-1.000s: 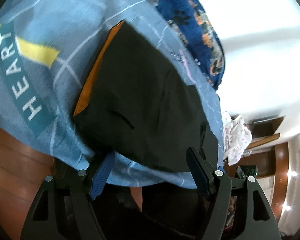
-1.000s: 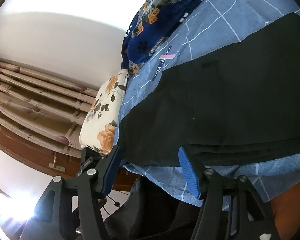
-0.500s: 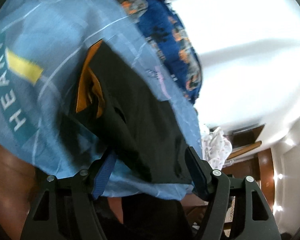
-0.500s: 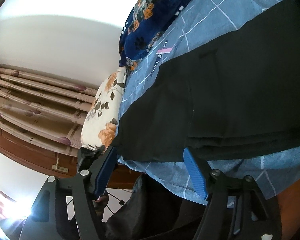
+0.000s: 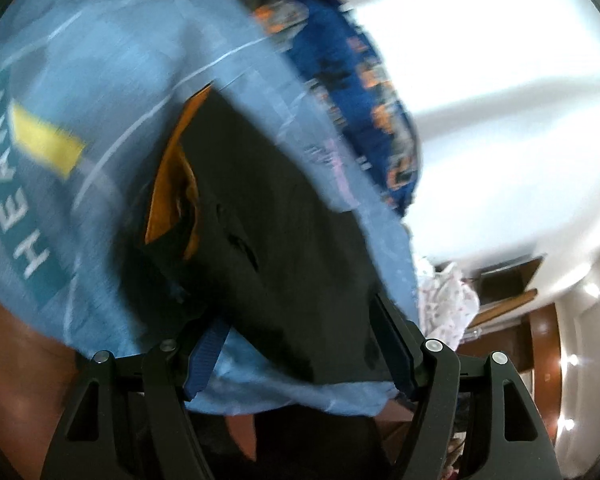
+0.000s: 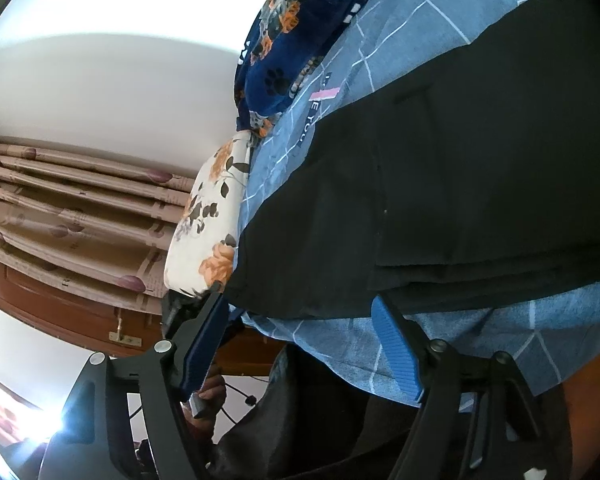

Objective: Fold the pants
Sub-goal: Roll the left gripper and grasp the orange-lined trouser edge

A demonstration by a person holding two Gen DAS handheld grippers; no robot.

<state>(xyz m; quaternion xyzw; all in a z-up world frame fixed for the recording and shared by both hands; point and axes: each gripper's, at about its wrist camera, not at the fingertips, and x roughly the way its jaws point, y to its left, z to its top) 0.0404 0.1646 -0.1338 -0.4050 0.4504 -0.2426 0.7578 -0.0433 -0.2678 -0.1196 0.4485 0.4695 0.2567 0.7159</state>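
Pants: black pants (image 6: 440, 200) lie folded on the blue checked bedsheet (image 6: 400, 52), near its front edge; in my left view the pants (image 5: 260, 220) show an orange lining at the far end, blurred.
Left claw: my left gripper (image 5: 300, 344) stands wide open with the near edge of the pants between the fingers; the pads do not press on the cloth, so I hold nothing.
Right claw: my right gripper (image 6: 300, 336) has just been opening and now stands wide; the pants' edge lies between the blue pads, not gripped.
Bedsheet: it carries a teal band reading HEART (image 5: 8, 200).
Around: a dark blue floral blanket (image 6: 284, 40) lies bunched beyond the pants, and a white floral pillow (image 6: 208, 224) sits beside the sheet's edge.
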